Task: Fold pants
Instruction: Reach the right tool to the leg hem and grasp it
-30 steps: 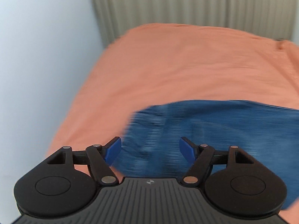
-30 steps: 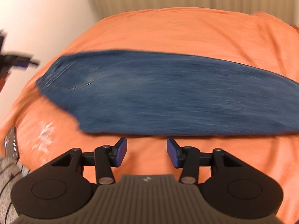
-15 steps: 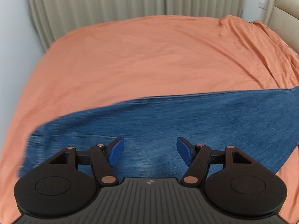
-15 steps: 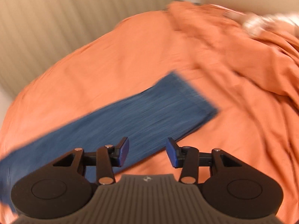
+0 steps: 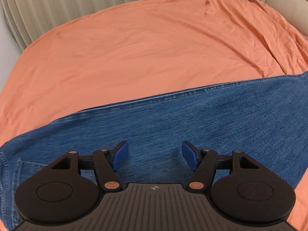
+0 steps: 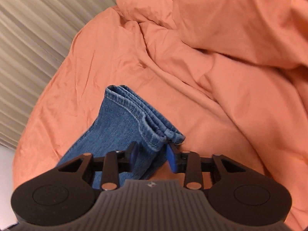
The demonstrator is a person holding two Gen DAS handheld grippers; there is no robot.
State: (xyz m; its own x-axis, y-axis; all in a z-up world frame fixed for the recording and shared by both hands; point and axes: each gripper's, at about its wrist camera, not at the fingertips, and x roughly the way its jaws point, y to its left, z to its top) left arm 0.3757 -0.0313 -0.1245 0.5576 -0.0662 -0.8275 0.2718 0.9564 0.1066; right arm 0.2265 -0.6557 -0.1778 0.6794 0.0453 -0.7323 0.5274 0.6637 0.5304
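The pants (image 5: 192,119) are blue jeans, and they lie lengthwise on a bed covered with an orange sheet (image 5: 134,48). In the left wrist view the denim makes a wide band across the lower part of the picture, from the left edge up to the right edge, and a stitched side seam runs along its far border. At the lower left some heavier stitching shows, maybe a pocket or the waist part, but I cannot tell which.

The left tongs (image 5: 154,156) hang over the middle of this band. Their two blue pads (image 5: 120,155) stand wide apart, released, and nothing is between them; whether they touch the cloth I cannot tell.

In the right wrist view the leg end of the pants (image 6: 123,127) is seen, with the hems (image 6: 146,119) of the two legs stacked one on the other. The right tongs (image 6: 152,154) are at the near corner of these hems. The denim edge lies in the gap between the two blue pads (image 6: 171,159), yet the pads are parted and do not press it, so the tongs are released here too.

Behind the bed hangs a beige pleated curtain (image 5: 77,5). To the right of the hems, the orange bedding (image 6: 240,28) is pushed up into thick folds.
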